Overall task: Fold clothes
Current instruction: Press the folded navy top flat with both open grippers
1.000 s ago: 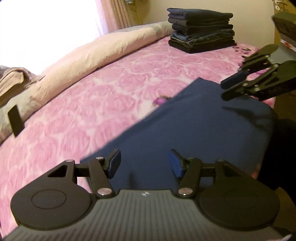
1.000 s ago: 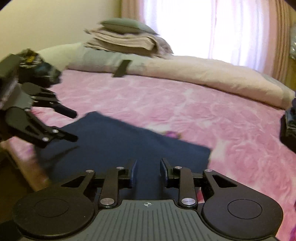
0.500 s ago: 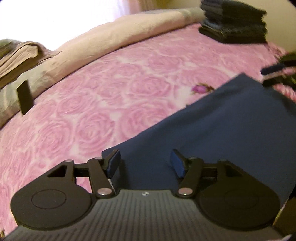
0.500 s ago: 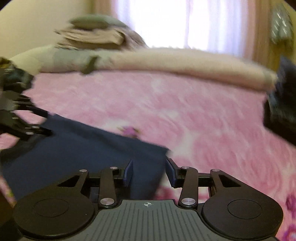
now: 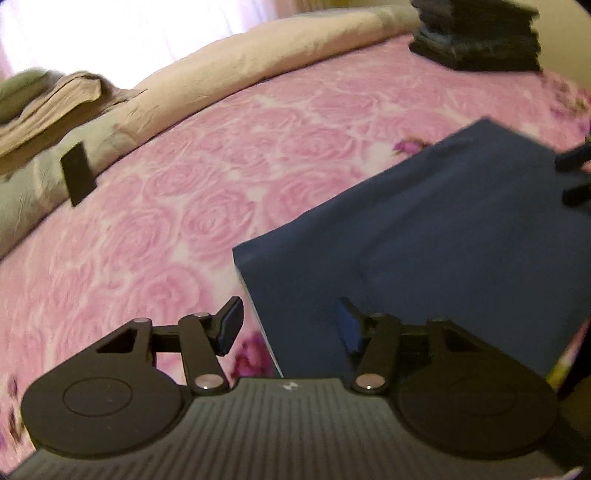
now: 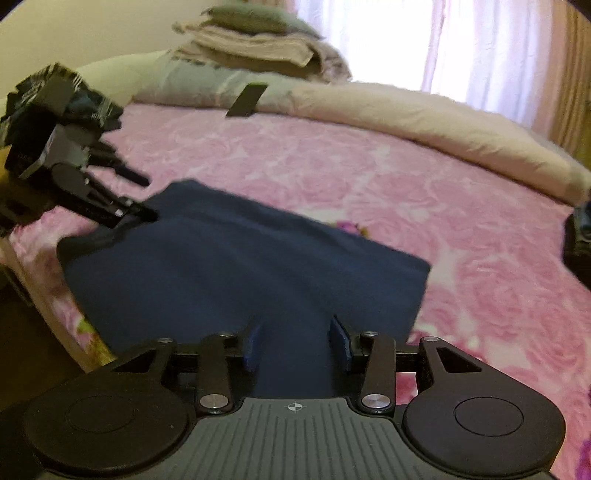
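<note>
On the pink rose bedspread near the bed's edge lay the navy garment, a flat rectangle. Left tongs hung agape astride its near-left corner; right tongs gaped over the opposite end. Its long axis ran between them, one hand nearer each end. Ahead, open bedspread offered plenty of room; a dark folded stack sat well apart, and behind lay the drop-off.

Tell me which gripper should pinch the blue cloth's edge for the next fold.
Left, probably. The left gripper is open with the blue cloth edge and corner between its fingers; the right gripper, also open, sits over the cloth's middle.
</note>
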{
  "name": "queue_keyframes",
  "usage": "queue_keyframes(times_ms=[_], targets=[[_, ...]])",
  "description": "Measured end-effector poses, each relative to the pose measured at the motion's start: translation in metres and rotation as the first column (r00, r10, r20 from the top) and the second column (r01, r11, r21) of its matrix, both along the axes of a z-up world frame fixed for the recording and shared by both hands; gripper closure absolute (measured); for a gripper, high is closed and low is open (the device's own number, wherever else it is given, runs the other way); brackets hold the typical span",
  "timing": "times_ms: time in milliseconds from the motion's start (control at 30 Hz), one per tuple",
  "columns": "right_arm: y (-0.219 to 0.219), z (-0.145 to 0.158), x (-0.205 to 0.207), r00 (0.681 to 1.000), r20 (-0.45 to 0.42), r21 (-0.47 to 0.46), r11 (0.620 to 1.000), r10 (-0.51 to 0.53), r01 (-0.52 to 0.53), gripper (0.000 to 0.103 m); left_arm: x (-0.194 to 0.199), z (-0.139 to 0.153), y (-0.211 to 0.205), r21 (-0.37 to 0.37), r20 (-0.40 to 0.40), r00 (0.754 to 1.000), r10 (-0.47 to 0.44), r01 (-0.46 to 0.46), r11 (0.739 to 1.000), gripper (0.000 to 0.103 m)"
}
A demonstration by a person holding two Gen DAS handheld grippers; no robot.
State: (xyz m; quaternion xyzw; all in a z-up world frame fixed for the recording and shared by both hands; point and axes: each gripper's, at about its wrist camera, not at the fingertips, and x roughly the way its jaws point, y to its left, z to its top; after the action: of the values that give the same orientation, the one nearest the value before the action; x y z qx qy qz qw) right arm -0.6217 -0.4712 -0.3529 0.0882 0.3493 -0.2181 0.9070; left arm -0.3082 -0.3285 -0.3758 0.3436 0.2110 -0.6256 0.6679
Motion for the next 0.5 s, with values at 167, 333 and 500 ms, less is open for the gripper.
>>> queue_keyframes(times_ms=[167,333,500], targets=[[0.017,0.003,-0.01,0.999,0.006,0.009,0.999,-0.038,0.038,0.06,-0.024,-0.001,0.031,-0.003,-0.044,0.996,-0.073,0.073,0.997,0.052],[0.032,0.009,-0.02,0.998,-0.007,0.006,0.998,-0.065,0.065,0.06,-0.014,-0.021,0.054,0.03,-0.047,0.999,0.002,0.0,1.0,0.05],[0.045,0.023,-0.012,0.998,-0.017,-0.063,0.996,-0.059,0.058,0.06,-0.024,-0.012,0.058,0.046,0.039,0.999,0.014,-0.016,0.999,0.051]])
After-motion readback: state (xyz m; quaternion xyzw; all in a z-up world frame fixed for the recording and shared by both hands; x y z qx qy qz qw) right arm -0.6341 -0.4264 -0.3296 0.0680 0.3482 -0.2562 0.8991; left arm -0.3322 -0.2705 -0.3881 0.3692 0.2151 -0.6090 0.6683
